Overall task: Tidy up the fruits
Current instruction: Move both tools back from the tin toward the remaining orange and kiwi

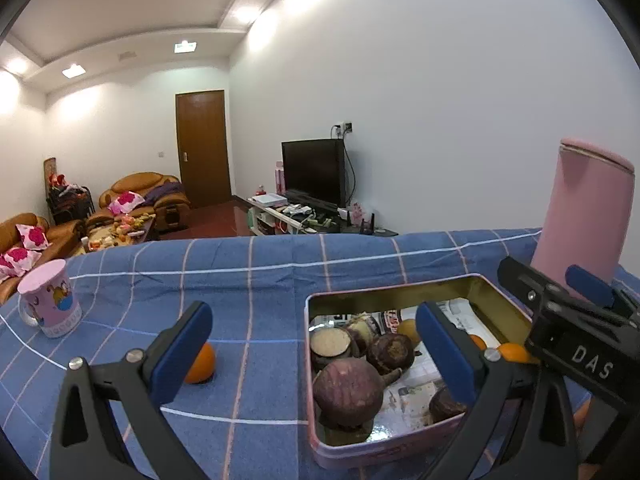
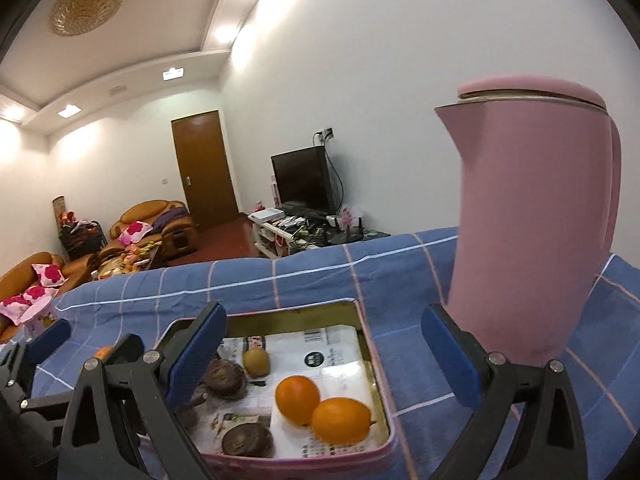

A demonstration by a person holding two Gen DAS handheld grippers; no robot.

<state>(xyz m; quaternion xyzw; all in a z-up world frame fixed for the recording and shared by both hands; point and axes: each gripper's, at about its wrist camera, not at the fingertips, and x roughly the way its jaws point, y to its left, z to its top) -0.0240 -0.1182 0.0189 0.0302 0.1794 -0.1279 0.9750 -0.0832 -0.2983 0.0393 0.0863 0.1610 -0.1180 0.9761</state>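
A pink tin box (image 1: 472, 286) lined with paper sits on the blue checked cloth. It holds several dark purple round fruits (image 1: 347, 392), a kiwi (image 2: 256, 362) and two oranges (image 2: 297, 399). One orange (image 1: 201, 364) lies loose on the cloth left of the box, partly behind my left finger. My left gripper (image 1: 314, 350) is open and empty, hovering over the box's left edge. My right gripper (image 2: 324, 360) is open and empty above the box; it also shows in the left wrist view (image 1: 576, 304).
A tall pink kettle (image 2: 532, 216) stands just right of the box, close to my right finger. A pink mug (image 1: 50, 300) stands at the cloth's far left. The cloth's far edge drops off toward the living room.
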